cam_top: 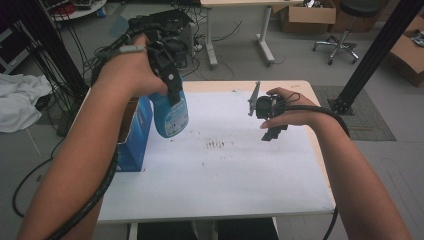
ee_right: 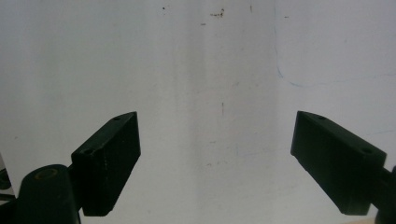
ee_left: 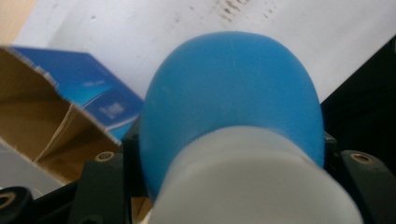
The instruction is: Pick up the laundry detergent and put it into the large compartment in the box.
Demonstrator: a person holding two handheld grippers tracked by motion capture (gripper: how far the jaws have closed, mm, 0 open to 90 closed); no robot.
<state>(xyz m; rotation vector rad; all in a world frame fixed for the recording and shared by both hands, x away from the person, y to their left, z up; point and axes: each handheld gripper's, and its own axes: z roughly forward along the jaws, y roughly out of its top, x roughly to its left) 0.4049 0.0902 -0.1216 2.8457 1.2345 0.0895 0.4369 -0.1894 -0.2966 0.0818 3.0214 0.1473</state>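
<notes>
A blue plastic bottle point(cam_top: 171, 114) with a printed label hangs in the air over the left part of the white table point(cam_top: 225, 180), bottom end down. My left gripper point(cam_top: 169, 87) is shut on its upper part. In the left gripper view the bottle's blue body point(ee_left: 233, 93) and whitish neck point(ee_left: 252, 186) sit between the black jaws of the left gripper point(ee_left: 233, 182). My right gripper point(cam_top: 272, 131) hovers over the right part of the table, pointing down. In its own view the right gripper point(ee_right: 217, 158) stands open, wide apart, with nothing between the jaws.
An open blue carton point(cam_top: 134, 135) stands at the table's left edge, just below and beside the bottle; its brown inside point(ee_left: 32, 116) faces up. Dark specks point(cam_top: 217, 145) mark the table's middle. Cables and a white cloth point(cam_top: 17, 100) lie on the floor left; a black post point(cam_top: 370, 55) stands right.
</notes>
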